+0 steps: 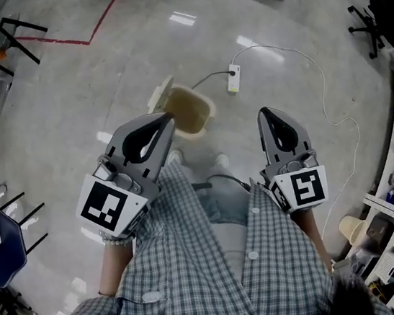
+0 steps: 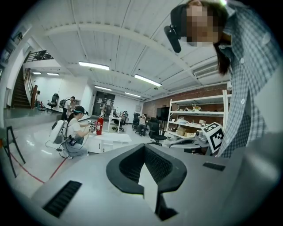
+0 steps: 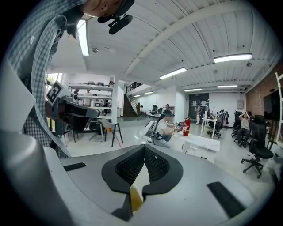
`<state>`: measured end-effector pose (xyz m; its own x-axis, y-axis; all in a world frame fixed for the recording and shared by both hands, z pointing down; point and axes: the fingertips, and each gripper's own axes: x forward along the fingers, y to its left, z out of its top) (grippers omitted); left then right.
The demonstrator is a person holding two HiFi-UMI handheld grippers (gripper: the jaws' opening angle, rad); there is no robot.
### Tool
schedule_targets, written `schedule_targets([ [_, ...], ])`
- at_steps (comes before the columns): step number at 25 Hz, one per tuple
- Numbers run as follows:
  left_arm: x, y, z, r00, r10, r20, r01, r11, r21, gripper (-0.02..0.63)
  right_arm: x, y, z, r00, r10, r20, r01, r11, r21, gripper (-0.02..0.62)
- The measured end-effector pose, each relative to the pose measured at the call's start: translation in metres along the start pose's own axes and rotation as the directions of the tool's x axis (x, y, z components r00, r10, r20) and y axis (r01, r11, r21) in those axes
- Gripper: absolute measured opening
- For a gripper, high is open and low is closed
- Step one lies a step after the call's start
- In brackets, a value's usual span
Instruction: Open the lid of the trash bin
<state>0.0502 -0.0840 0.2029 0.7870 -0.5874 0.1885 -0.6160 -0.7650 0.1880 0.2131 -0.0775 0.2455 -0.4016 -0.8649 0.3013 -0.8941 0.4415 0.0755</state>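
Beige bin (image 1: 210,107) stands on the floor just past the tip of my left gripper (image 1: 165,120), and below it, well to the left of my right gripper (image 1: 263,113). Its lid (image 1: 160,93) looks tipped up on the bin's far left side, and the brownish inside shows, so I judge the opening done or all but done. Both grippers are pinched closed, jaw tips meeting, with nothing between them. Neither touches the bin or lid. Each gripper's own view looks out across the room, not at the bin. What may be left, I think, is only checking that the lid stands up by itself.
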Motion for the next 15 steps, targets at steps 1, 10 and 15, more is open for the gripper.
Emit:
schedule_targets([
  [1, 0.001, 0.000, 0.000, 1.000, 0.001, -0.003, -0.001, 1.000, -0.005, -0.002, 0.000, -0.001, -0.001, 1.000, 0.001, 0.000, -0.001, 1.000, -0.003, 0.020],
  [10, 0.005, -0.003, 0.005, 1.000, -0.007, 0.020, 0.008, 1.000, -0.003, -0.002, 0.000, -0.002, -0.010, 0.999, 0.004, -0.033, -0.005, 1.000, -0.016, 0.020],
  [15, 0.003, -0.001, 0.006, 1.000, 0.003, 0.029, -0.002, 1.000, -0.008, -0.002, 0.000, -0.001, -0.015, 0.999, 0.007, -0.047, -0.008, 1.000, -0.017, 0.020],
])
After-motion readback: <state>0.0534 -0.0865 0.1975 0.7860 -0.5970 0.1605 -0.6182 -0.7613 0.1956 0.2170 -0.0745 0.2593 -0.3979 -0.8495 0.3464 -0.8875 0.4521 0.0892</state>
